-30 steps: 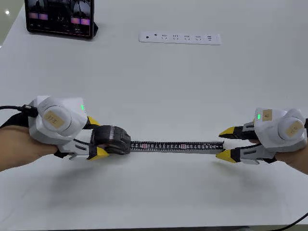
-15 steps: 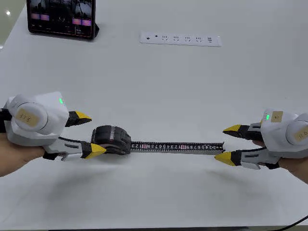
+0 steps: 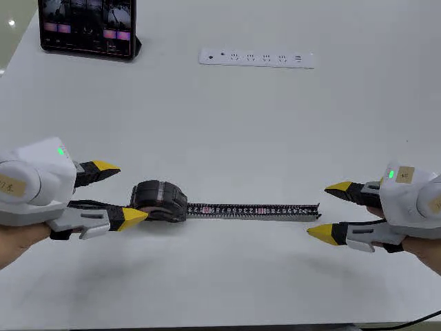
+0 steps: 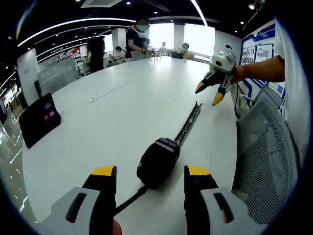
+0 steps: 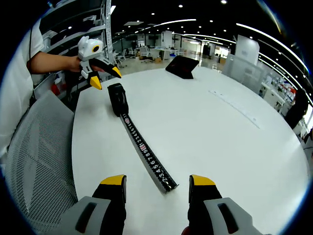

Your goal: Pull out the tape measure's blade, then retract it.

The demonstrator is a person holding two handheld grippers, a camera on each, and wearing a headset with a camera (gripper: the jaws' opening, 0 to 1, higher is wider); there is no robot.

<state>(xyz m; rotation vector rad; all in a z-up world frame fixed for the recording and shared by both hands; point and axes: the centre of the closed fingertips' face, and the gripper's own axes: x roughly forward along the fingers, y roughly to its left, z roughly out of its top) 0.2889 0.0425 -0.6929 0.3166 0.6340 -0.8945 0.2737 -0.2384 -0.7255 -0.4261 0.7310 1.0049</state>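
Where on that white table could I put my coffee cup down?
The widest bare stretch lies between the power strip and the tape measure with its drawn-out blade. The near edge of the table below the blade is free. Crowded: the blade's line, with the left gripper and right gripper at its ends.

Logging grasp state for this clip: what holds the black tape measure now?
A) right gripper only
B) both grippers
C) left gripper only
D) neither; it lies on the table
D: the black tape measure lies on the white table, blade out, with left gripper and right gripper both open around nothing.
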